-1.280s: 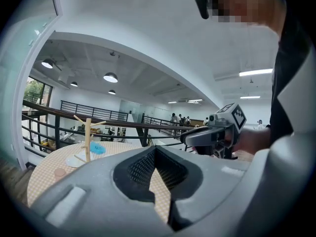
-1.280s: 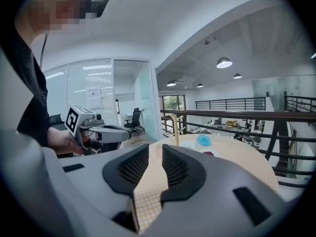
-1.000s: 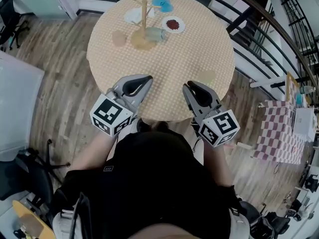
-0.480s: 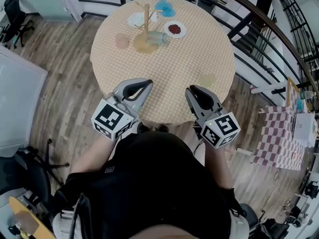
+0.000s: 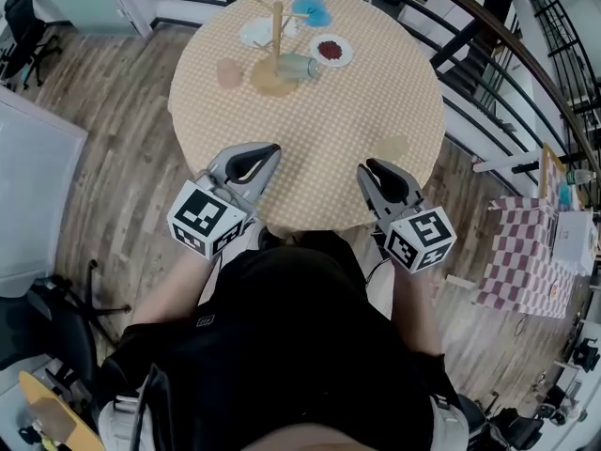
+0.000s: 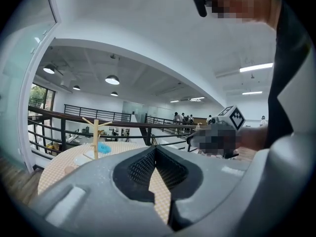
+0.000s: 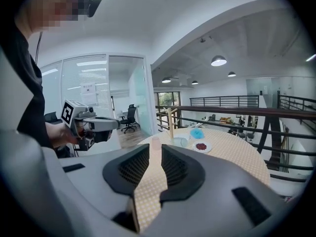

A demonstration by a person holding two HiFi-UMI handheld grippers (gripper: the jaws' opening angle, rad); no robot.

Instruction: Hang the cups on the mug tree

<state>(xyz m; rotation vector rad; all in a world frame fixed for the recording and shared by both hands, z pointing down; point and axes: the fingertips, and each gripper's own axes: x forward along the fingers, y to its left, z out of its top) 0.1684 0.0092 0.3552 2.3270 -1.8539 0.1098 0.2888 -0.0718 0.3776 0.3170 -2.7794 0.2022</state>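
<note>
Both grippers are hovering over the near edge of the round table [image 5: 319, 130], well apart from the work. The left gripper [image 5: 268, 150] is pinching fully together on nothing, and the right gripper [image 5: 371, 169] is showing only a narrow slit, also empty. The mug tree [image 5: 276, 26] is standing at the far side, with a pink cup [image 5: 228, 71] to its left, a clear cup [image 5: 296, 66] lying at its base and a blue cup [image 5: 310, 7] beyond. The reach is probably just starting. The jaws are needing a wider opening before meeting a cup, and the grip should be leaving the hanging part free for a peg.
</note>
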